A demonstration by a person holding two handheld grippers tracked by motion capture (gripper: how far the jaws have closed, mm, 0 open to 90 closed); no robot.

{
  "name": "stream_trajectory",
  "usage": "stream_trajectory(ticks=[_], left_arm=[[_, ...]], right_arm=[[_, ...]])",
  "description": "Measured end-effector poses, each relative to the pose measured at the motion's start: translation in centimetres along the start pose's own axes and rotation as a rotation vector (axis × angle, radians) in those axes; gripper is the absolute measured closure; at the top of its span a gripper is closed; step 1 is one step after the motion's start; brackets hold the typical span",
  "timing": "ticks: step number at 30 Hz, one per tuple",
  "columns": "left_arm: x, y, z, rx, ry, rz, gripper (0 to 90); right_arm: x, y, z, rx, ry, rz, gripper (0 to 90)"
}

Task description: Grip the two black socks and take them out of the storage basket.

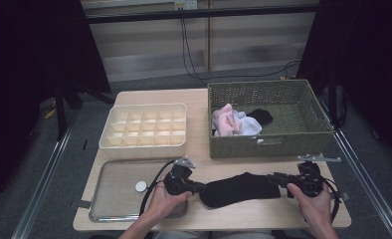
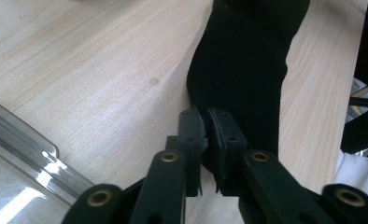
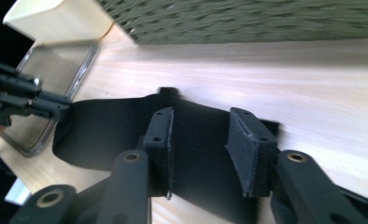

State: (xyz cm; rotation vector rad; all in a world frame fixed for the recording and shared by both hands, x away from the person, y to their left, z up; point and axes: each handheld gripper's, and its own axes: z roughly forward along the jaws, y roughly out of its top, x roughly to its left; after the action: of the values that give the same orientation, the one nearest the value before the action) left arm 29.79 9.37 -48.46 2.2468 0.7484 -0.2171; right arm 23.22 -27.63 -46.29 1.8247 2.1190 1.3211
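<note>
So the whole thing hangs on how the black sock (image 1: 241, 189) lies between the two hands: it's stretched flat on the table (image 1: 244, 213), long axis running straight across from one hand-held gripper to the other.

Starting at the left hand-held gripper (image 1: 198, 187): the sock starts right at its tips and runs away from it toward the other hand. In the left gripper view the jaws are nearly together with a bit of the sock's near end (image 2: 240, 70) tucked between the pads, so I'd call that pinched on the sock, narrow gap. The metal tray (image 1: 115, 196) sits just behind and under that hand, not in play as far as I can tell.

Middle: the sock's body lies flat, no obvious folds, with the wicker basket (image 1: 268, 139) beyond it and the divided organizer box (image 1: 144, 127) farther off to the far left.

Right hand-held gripper (image 1: 276, 178): the sock's other end comes right up to it. In the right gripper view the jaws stand about half open, straddling the sock (image 3: 196, 135), pads not pressing on it. So fabric is between them but not gripped.

My guess is both ends are equally close to their own hand, and the next move (fold or lift) needs the right side to close first.
</note>
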Motion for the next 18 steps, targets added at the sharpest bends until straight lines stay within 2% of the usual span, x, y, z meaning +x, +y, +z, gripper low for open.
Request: stream_trajectory(ticks=[2, 3, 5, 7, 11, 12, 13, 15, 16, 18], left_arm=[[0.1, 0.0, 0.1, 0.002, -0.015, -0.014, 70.9], [0.0, 0.1, 0.2, 0.007, -0.002, -0.014, 67.4], [0.0, 0.1, 0.4, 0.007, -0.012, -0.021, 62.8], [0.1, 0.2, 0.5, 0.009, -0.022, -0.02, 60.3], [0.1, 0.2, 0.7, 0.019, -0.032, -0.016, 68.5], [0.1, 0.2, 0.7, 0.027, -0.031, -0.009, 71.3], [0.1, 0.2, 0.7, 0.029, -0.049, -0.005, 73.5], [0.1, 0.1, 0.8, 0.025, -0.048, -0.001, 76.7], [0.1, 0.1, 0.8, 0.022, -0.063, 0.007, 78.7], [0.1, 0.0, 0.9, 0.025, -0.056, 0.006, 83.4]], right_arm=[[0.4, 0.8, 1.3, 0.03, 0.013, -0.022, 56.3], [0.6, 1.3, 2.0, 0.046, 0.017, -0.024, 55.7], [1.0, 2.0, 3.6, 0.085, 0.039, -0.039, 54.7], [1.3, 2.7, 5.3, 0.129, 0.035, -0.056, 53.1], [1.3, 3.4, 7.6, 0.191, 0.041, -0.043, 52.7], [1.1, 3.4, 8.1, 0.213, 0.043, -0.027, 53.5], [1.0, 3.3, 8.4, 0.231, 0.036, -0.019, 57.4], [0.8, 3.4, 8.5, 0.227, 0.033, -0.002, 61.1], [0.7, 3.4, 8.5, 0.225, 0.042, 0.006, 67.7], [0.7, 3.4, 8.3, 0.217, 0.071, 0.006, 78.3]])
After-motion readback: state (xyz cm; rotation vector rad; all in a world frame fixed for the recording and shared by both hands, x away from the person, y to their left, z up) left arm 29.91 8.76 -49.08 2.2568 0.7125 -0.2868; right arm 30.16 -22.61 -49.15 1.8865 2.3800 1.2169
